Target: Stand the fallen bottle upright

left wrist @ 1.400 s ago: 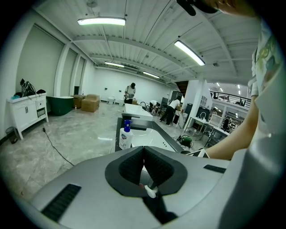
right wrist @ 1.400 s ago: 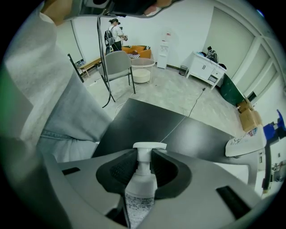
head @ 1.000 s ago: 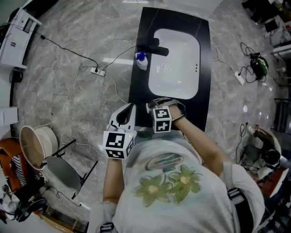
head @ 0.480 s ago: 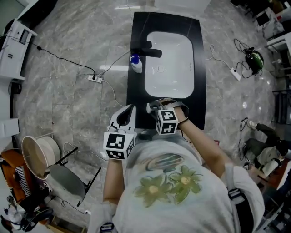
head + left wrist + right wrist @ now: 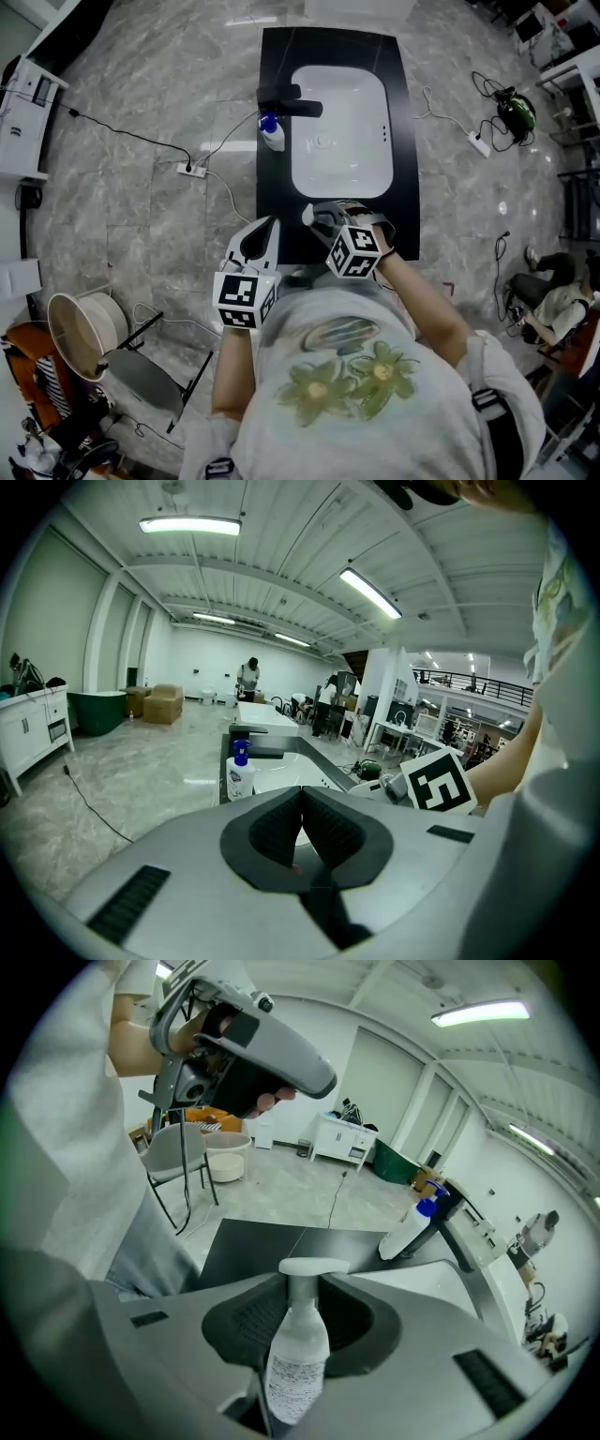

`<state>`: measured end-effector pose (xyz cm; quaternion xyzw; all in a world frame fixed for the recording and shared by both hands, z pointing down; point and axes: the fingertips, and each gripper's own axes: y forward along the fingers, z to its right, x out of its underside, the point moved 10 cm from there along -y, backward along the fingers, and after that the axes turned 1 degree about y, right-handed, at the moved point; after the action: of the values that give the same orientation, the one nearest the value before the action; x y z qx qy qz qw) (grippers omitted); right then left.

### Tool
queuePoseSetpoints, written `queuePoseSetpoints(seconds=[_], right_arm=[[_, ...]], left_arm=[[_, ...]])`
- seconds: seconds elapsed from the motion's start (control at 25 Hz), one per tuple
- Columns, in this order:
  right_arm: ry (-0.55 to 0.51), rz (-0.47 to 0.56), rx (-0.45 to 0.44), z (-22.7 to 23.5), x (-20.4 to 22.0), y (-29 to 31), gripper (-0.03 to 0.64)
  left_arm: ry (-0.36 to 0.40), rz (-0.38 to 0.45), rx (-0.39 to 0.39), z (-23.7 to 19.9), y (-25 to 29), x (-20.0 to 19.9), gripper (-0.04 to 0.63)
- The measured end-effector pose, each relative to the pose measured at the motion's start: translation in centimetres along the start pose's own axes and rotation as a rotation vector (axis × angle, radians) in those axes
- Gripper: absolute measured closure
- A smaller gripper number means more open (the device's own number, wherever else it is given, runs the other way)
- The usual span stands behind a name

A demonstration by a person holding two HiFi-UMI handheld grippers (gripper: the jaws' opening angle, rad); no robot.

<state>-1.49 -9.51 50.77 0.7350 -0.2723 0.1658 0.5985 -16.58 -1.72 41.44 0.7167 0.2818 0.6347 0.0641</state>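
Note:
My right gripper (image 5: 319, 216) hangs over the near end of the black counter (image 5: 408, 159), shut on a small clear pump bottle (image 5: 298, 1340). The bottle's white pump head (image 5: 313, 1267) sticks out past the pads, and its label faces the camera. In the head view only its white top (image 5: 307, 215) shows. My left gripper (image 5: 262, 234) hovers just left of the counter's near corner, jaws shut with nothing between them (image 5: 301, 808). It also shows high in the right gripper view (image 5: 246, 1049).
A white sink (image 5: 339, 131) is set into the counter, with a black faucet (image 5: 286, 98) at its left. A blue-capped soap bottle (image 5: 270, 134) stands upright beside the faucet. Cables and a power strip (image 5: 187, 170) lie on the floor; a chair (image 5: 141, 361) stands lower left.
My right gripper has risen with the pump bottle and rolled, its marker cube shifting right. The left gripper has stayed where it was.

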Motion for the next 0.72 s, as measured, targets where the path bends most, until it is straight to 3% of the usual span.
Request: queuePoseSetpoints(seconds=[0.72], right_arm=[[0.272, 0.182, 0.112, 0.1, 0.7, -3.3, 0.495]], left_arm=[[0.029, -0.011, 0.045, 1.1, -0.1, -0.1, 0.577]])
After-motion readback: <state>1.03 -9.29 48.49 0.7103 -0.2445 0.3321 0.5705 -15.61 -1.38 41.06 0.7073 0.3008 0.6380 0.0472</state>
